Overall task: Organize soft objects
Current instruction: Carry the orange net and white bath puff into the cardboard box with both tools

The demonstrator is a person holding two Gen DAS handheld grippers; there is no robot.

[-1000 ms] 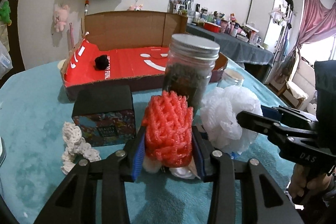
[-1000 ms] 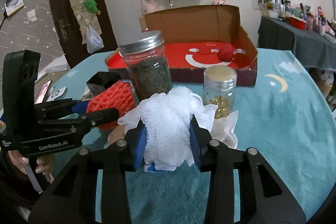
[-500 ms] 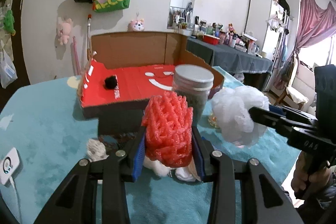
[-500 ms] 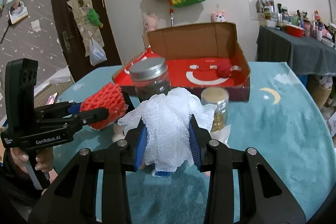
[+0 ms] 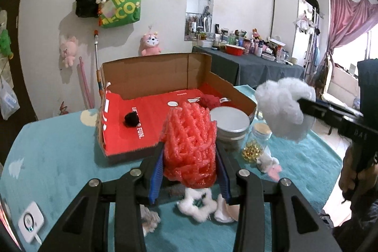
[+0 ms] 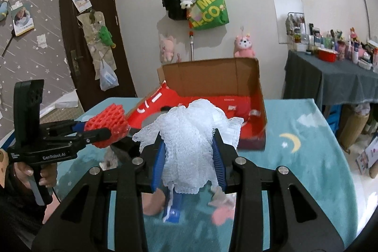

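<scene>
Red foam net (image 5: 190, 145) is clamped between the blue pads of the left gripper (image 5: 189, 163), held up above the bench (image 5: 54, 157) w/ its teal cloth. Going left to right in the left wrist view: a white charger (image 5: 30, 221) is seen at the bench's near-left edge, then an open cardboard box (image 5: 153, 77) w/ red lining behind the net, a black pom-pom (image 5: 131, 119) and a dark red ball (image 5: 209, 100) lying inside it. Just right of the net, a silver-lidded jar (image 5: 232, 124) and a small jar of gold beads (image 5: 256, 144) are standing in front of the box. Far right, a white mesh puff (image 5: 283, 108) is pinched in the right gripper (image 6: 189, 152), also off the bench, approx. level w/ the box's front wall. Small white and pink bits (image 5: 197, 204) are left on the cloth below.
</scene>
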